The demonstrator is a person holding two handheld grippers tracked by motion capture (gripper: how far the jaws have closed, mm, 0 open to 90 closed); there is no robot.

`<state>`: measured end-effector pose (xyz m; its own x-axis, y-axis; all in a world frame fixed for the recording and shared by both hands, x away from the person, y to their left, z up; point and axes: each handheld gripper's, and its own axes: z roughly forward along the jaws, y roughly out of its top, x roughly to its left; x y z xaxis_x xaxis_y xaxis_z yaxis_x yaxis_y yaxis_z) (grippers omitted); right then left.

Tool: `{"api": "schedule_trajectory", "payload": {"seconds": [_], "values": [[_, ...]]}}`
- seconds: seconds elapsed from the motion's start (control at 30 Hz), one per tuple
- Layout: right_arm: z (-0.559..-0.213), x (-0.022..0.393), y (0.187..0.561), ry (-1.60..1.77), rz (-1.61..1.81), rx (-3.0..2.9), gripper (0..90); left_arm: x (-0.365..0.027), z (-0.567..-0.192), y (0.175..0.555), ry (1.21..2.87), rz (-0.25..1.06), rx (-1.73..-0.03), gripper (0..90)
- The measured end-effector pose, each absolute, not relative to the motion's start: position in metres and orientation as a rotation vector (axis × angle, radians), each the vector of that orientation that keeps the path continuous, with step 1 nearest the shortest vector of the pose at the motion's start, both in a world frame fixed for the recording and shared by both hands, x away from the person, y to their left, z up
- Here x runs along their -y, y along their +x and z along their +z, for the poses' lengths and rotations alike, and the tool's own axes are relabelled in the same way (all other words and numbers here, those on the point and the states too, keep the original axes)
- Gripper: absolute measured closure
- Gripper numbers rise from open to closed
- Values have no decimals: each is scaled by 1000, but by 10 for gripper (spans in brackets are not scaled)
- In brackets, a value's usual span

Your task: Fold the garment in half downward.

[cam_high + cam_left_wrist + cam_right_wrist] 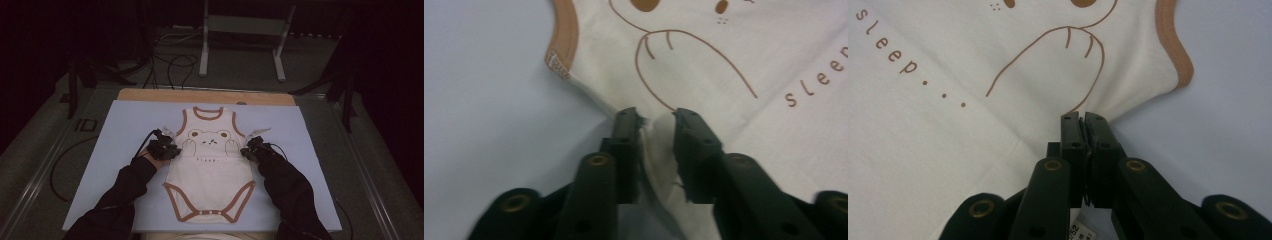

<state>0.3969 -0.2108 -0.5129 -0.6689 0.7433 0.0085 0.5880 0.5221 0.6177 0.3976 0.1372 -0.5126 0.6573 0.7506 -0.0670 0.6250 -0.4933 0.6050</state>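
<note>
A cream baby bodysuit [210,170] with brown trim and a bear print lies flat, neck away from me, on a pale blue mat [125,130]. My left gripper [170,150] is at the garment's left side below the armhole. In the left gripper view its jaws [655,116] stand slightly apart with a bunched fold of the bodysuit [724,60] pressed between them. My right gripper [248,152] is at the opposite side seam. In the right gripper view its jaws [1083,119] are tight together on the edge of the bodysuit [948,100] just under the brown armhole trim.
The mat covers a wooden table top [150,95], with bare blue on both sides of the garment. Beyond the table, on a grey floor, stand a metal frame [245,25] and loose black cables [170,65]. The surroundings are dark.
</note>
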Motion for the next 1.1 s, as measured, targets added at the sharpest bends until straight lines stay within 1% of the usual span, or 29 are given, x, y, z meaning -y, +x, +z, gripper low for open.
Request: {"api": "schedule_trajectory", "payload": {"seconds": [0.03,0.13,0.2,0.43,0.7,1.1], "values": [[-513,211,397,1120,875,-2509,886,-137,-512,398,2273,263,-1058,797],[-513,212,397,1116,879,-2506,893,-135,-512,399,2273,240,-1059,877],[-512,211,396,1115,873,-2506,897,-136,-512,400,2261,215,-1068,888],[-506,214,395,1119,909,-2485,899,-142,-510,400,2246,190,-1055,895],[-494,216,390,1074,934,-2470,899,-144,-499,397,2249,236,-1004,894],[-484,220,384,1051,960,-2457,899,-149,-488,391,2235,218,-967,895]]}}
